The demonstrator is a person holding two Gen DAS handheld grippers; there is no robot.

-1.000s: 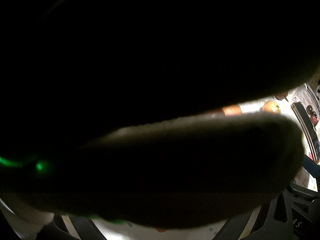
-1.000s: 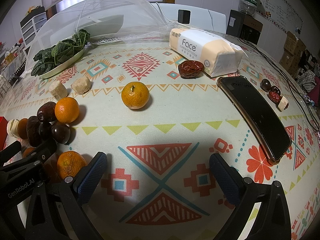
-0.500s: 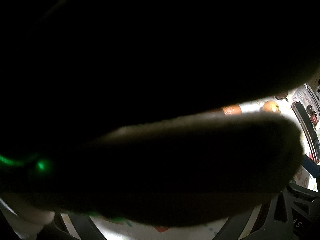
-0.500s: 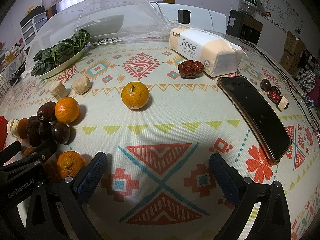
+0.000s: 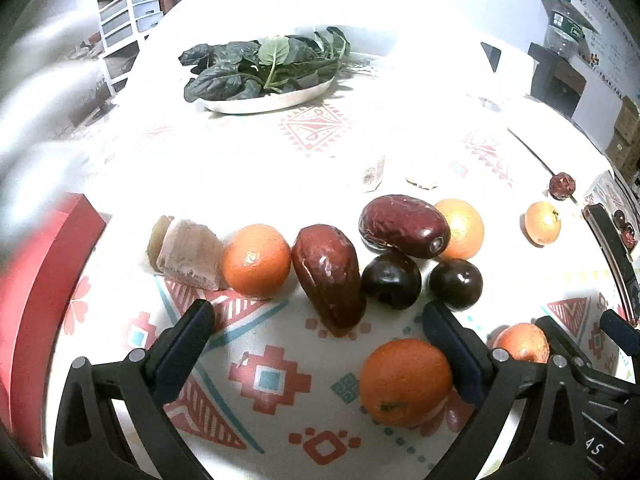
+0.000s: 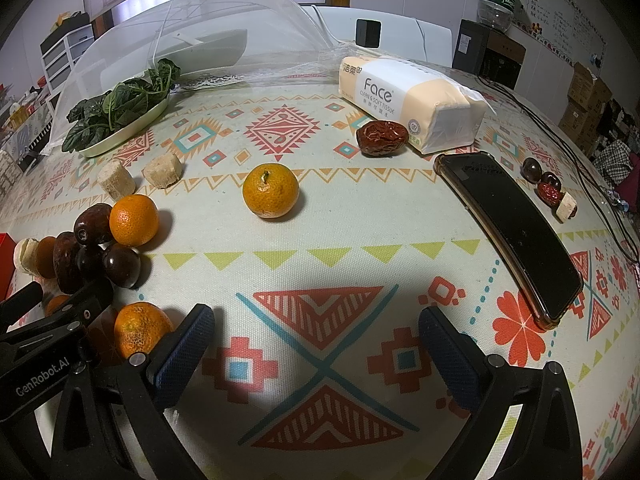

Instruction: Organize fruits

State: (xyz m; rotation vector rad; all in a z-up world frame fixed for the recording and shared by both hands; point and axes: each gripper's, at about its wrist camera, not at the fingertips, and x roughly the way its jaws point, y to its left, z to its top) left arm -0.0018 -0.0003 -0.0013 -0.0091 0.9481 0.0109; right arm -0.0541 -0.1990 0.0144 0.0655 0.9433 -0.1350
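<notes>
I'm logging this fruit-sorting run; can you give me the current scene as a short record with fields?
surface: patterned tablecloth
left gripper: open, empty
right gripper: open, empty
fruit cluster: oranges, red dates, dark plums, at the left
lone orange: apart, mid-table
lone red date: beside the tissue pack
phone: flat, at the right
greens plate: far left

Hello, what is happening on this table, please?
A person is sorting fruit with two hand-held tongs. Both the left tongs and the right tongs are open and empty above the tablecloth. Oranges and red dates are grouped at the left; one orange and one date lie apart.
</notes>
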